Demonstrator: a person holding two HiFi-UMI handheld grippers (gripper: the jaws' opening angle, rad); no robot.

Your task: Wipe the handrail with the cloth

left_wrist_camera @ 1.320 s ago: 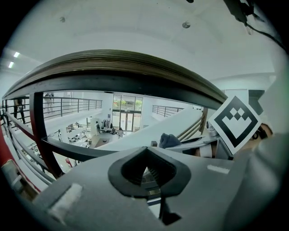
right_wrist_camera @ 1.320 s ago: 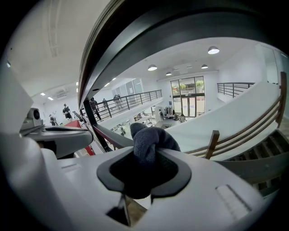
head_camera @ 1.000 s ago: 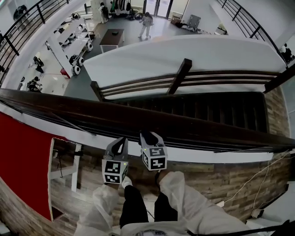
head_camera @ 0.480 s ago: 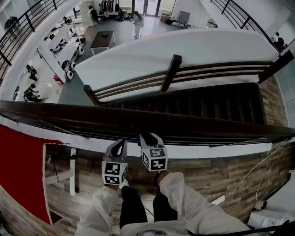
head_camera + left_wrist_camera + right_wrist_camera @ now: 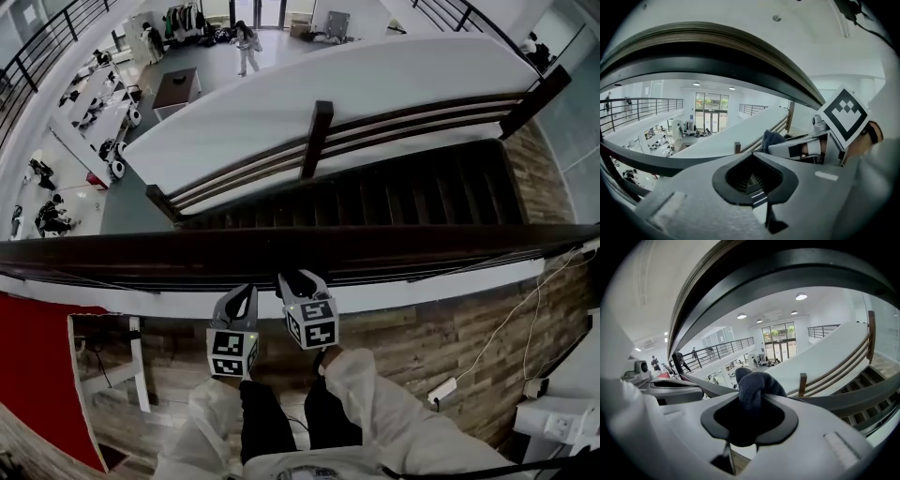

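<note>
A dark wooden handrail (image 5: 422,246) runs across the head view just beyond both grippers, and it arcs overhead in the gripper views (image 5: 717,51) (image 5: 787,273). My right gripper (image 5: 298,281) (image 5: 750,420) is shut on a dark blue cloth (image 5: 754,386), whose bunched end sticks out past the jaws close under the rail. The left gripper view shows that cloth (image 5: 772,138) at its right. My left gripper (image 5: 246,292) (image 5: 752,176) sits beside it on the left, shut with nothing between the jaws. Whether the cloth touches the rail cannot be told.
Beyond the rail a dark staircase (image 5: 375,197) drops to a lower floor with desks and people. A red panel (image 5: 37,366) stands at the lower left. A cable and power strip (image 5: 441,389) lie on the wooden floor at the right. The person's legs are below the grippers.
The head camera has swung, so the staircase and handrail sit further left and lower in view. Both grippers keep nearly the same place, side by side below the rail.
</note>
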